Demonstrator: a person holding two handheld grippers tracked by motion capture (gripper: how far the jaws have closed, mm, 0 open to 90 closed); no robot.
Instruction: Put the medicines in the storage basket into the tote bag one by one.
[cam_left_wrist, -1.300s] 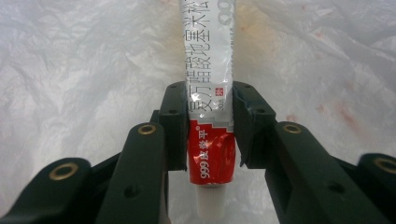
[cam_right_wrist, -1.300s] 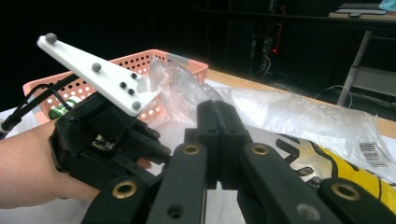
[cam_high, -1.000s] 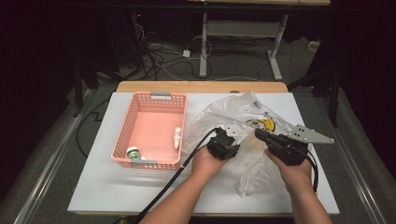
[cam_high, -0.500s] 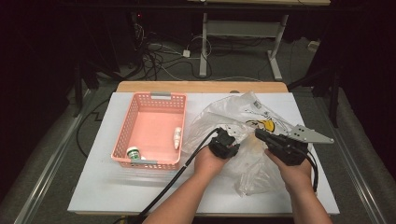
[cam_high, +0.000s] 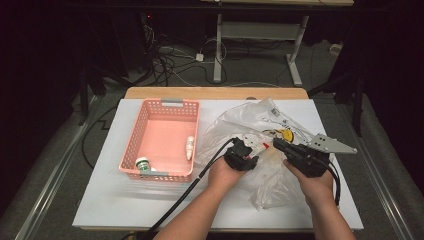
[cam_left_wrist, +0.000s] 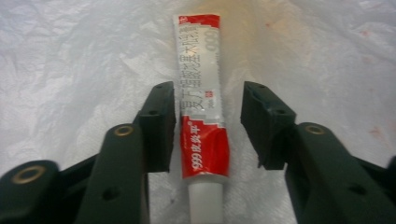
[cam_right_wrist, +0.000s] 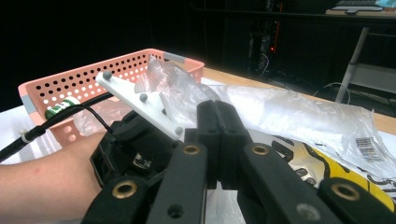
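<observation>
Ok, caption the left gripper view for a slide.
Left tongs, just opening, straddle a red-and-white ointment tube lying on a clear plastic bag.

The tube's (cam_left_wrist: 201, 112) white cap end runs off the bottom edge of the left gripper view; its print is too blurred to read; the plastic bag (cam_high: 260, 130) veils its yellow contents near the table's far right corner.

A red, silver and white ointment tube (cam_left_wrist: 201, 116) lies lengthwise at centre frame on crinkled clear plastic bag (cam_left_wrist: 84, 60), white cap toward the bottom edge.
</observation>
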